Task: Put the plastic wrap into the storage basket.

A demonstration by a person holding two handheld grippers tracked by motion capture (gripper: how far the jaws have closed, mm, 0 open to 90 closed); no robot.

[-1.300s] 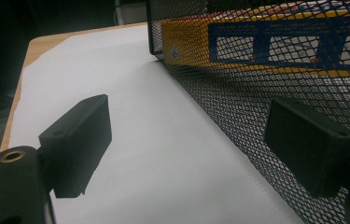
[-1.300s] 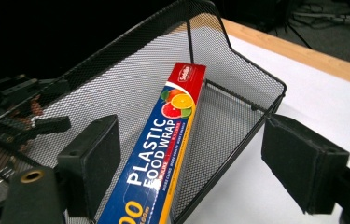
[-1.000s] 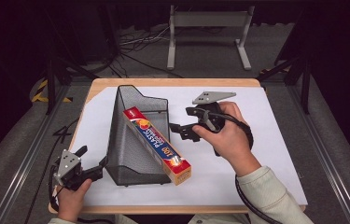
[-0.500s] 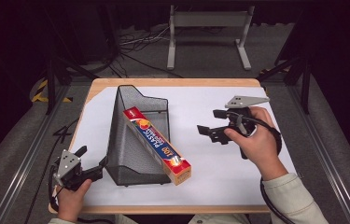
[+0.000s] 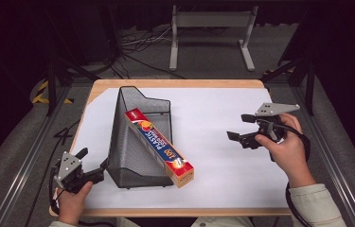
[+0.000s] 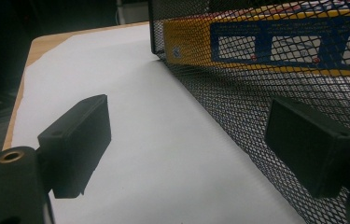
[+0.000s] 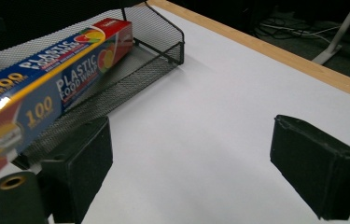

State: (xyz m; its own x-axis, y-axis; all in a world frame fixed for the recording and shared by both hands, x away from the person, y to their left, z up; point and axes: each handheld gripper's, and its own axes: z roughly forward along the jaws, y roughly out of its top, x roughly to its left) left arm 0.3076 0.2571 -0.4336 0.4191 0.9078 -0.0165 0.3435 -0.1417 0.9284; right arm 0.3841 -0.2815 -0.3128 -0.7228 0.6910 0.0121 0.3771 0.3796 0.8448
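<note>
A black mesh holder (image 5: pixel 123 142) lies on its side on the white table sheet (image 5: pixel 213 165). A long box of plastic food wrap (image 5: pixel 158 142) rests slanted in it, its near end sticking out over the front rim. My left gripper (image 5: pixel 93 161) stands open at the holder's near left corner, with one jaw beside the mesh wall (image 6: pixel 256 102) and bare sheet between the jaws (image 6: pixel 186 144). My right gripper (image 5: pixel 239 126) is over the right side of the sheet, well clear of the box (image 7: pixel 56 79). It is open with nothing between the jaws (image 7: pixel 205 158), which have just been opening.
The sheet covers a wooden tabletop (image 5: pixel 175 83) whose far edge shows as a tan strip. A grey metal stand (image 5: pixel 210 28) and cables lie on the floor beyond it. Rails run along both sides of the table.
My right hand has moved to the right, away from the box and holder, and its jaws have spread wider. The left gripper, the box and the holder have stayed put.
</note>
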